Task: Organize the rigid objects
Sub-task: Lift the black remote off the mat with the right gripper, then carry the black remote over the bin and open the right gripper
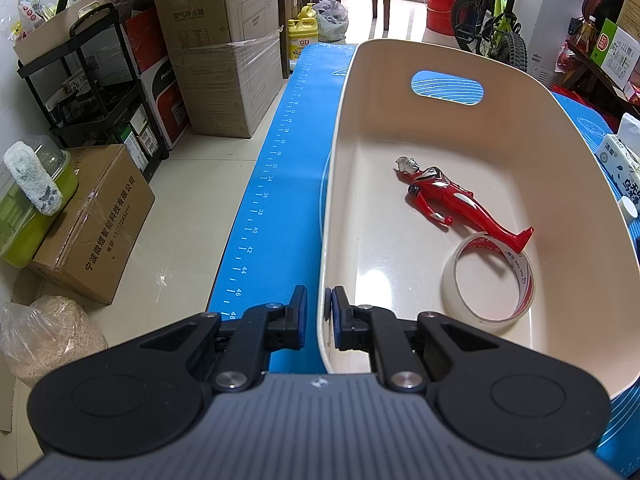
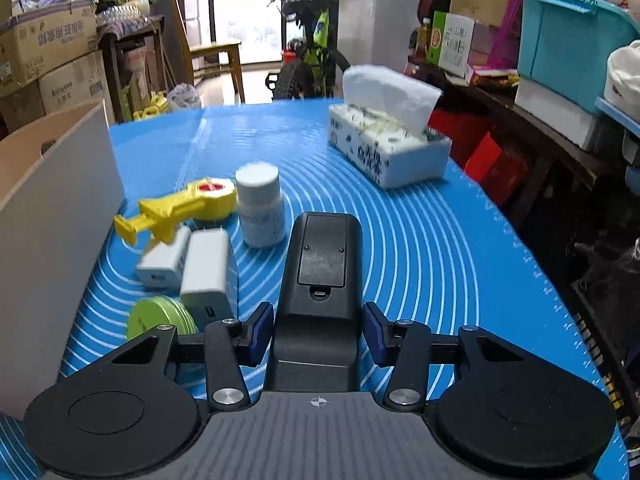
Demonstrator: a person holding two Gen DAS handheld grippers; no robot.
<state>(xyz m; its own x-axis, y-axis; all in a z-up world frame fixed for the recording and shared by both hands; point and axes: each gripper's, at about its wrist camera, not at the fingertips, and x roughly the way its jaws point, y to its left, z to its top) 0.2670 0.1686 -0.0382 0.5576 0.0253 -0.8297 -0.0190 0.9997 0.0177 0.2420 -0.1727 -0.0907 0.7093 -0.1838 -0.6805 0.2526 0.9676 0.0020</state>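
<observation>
Left fingers [image 1: 320,312] pinch the bin [image 1: 520,92] wall; only the right view shows fingers [image 2: 318,332] clamping the remote [image 2: 320,280].

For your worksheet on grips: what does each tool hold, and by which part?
Left tool: pinches the bin by its near rim wall. Right tool: holds the black remote by the sides of its near end.

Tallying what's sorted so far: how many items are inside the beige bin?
2. A red toy figure lies on the floor of the beige bin, and a tape roll leans beside its feet, nearer the camera. The near corner is hidden behind the left gripper.
</observation>
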